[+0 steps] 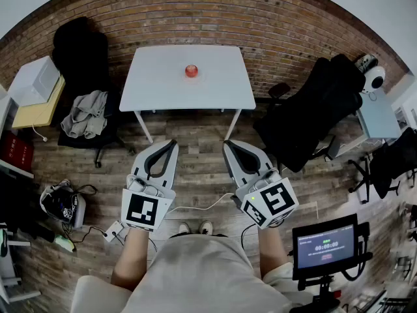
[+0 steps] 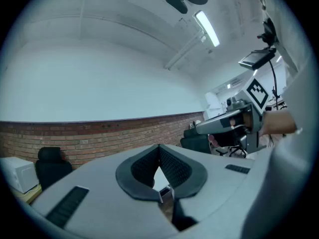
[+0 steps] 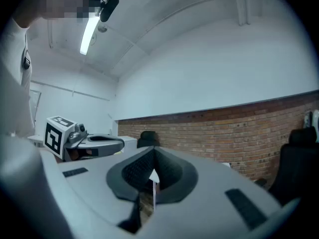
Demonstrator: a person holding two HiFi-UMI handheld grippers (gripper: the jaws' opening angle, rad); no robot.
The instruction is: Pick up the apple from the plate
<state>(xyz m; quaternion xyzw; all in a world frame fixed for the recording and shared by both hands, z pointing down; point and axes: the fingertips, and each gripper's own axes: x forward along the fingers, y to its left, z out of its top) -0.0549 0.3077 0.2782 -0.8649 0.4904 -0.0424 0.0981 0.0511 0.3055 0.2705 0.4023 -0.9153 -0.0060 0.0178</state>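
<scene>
— Where's the apple (image 1: 191, 71)?
— It's sitting on the white worktop (image 1: 156, 87), well ahead of me; I'm not making out a plate.
— And your tools?
— I'm holding the left tool (image 1: 172, 143) and right tool (image 1: 227, 145) level, both pressed together, empty. I'm judging everything remains undone. Plank floor (image 1: 195, 132), brick wall (image 1: 195, 12).
</scene>
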